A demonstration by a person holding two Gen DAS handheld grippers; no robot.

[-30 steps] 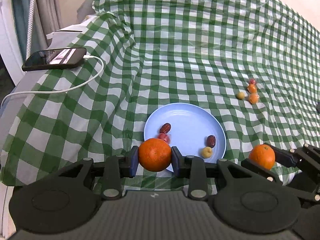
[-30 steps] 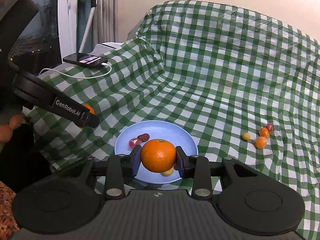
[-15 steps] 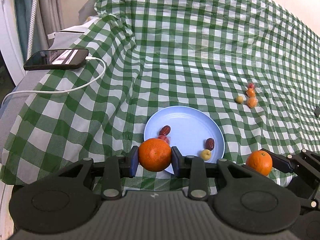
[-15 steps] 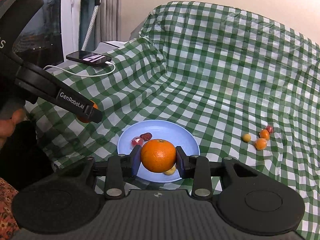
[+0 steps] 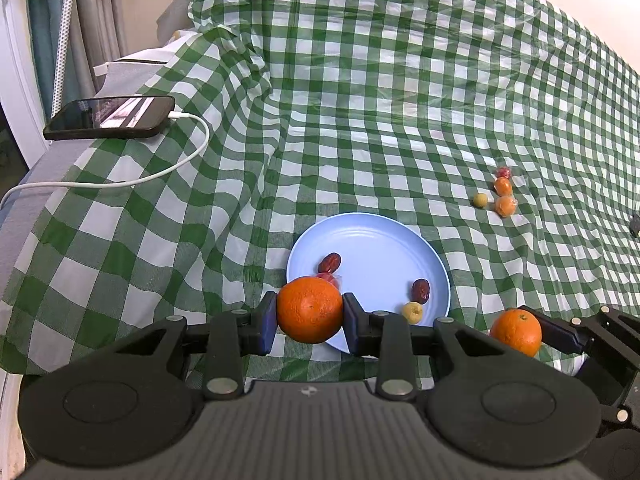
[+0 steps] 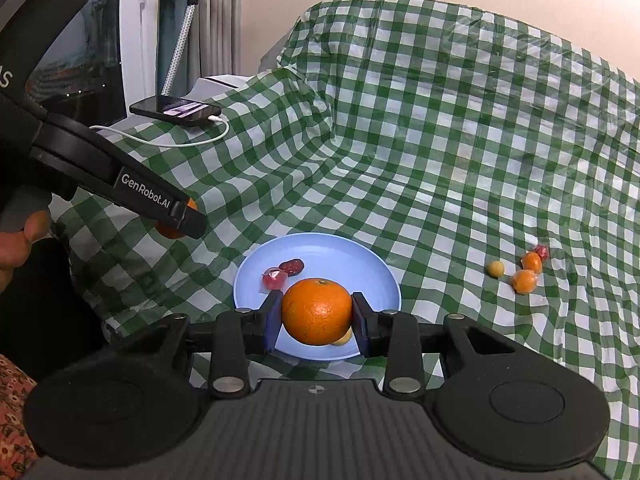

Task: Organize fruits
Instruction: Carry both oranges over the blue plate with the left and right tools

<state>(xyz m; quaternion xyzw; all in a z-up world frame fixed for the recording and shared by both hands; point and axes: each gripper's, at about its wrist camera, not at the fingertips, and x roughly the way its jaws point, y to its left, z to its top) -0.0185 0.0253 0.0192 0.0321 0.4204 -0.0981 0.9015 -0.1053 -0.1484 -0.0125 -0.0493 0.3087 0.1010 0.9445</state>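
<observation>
Both tools pinch oranges above the blue plate [image 5: 400,240]: left tool [image 5: 310,312], right tool [image 6: 317,314], stem ends up.

Bright, even indoor light, soft shadows under the fingers, sharp focus ahead, fisheye bending and darkening the edges.

A green-and-white checked plastic cloth [image 5: 400,92] covers the surface. 1 black smartphone [image 5: 110,118] lies on it, white charging cable [image 5: 132,178] attached.
</observation>
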